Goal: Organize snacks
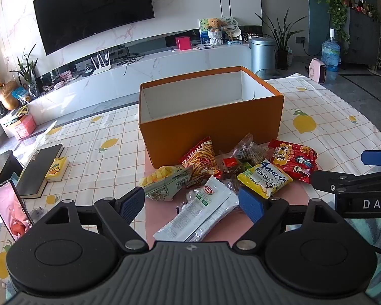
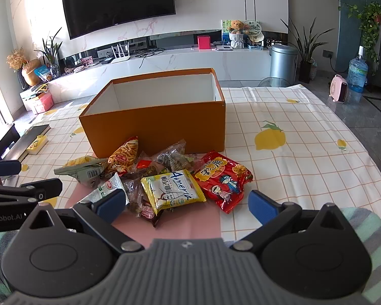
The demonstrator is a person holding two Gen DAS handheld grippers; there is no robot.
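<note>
An open orange box [image 1: 210, 122] [image 2: 155, 124] with a white inside stands on the table. A pile of snack packs lies in front of it: a white wafer pack [image 1: 198, 211] [image 2: 101, 190], a yellow pack [image 1: 265, 179] [image 2: 171, 190], a red pack [image 1: 293, 160] [image 2: 222, 180], an orange fries pack [image 1: 202, 162] [image 2: 124, 156], and a green-grey pack [image 1: 167, 183] [image 2: 81, 169]. My left gripper [image 1: 191, 204] is open, over the white pack. My right gripper [image 2: 188, 203] is open, near the yellow and red packs.
A lemon-print checked cloth [image 1: 101, 142] [image 2: 292, 137] covers the table. A dark book [image 1: 39, 170], a yellow carton [image 1: 57, 169] and a phone [image 1: 10, 211] lie at the left. A TV unit [image 1: 149, 68] and a bin [image 1: 263, 50] stand beyond the table.
</note>
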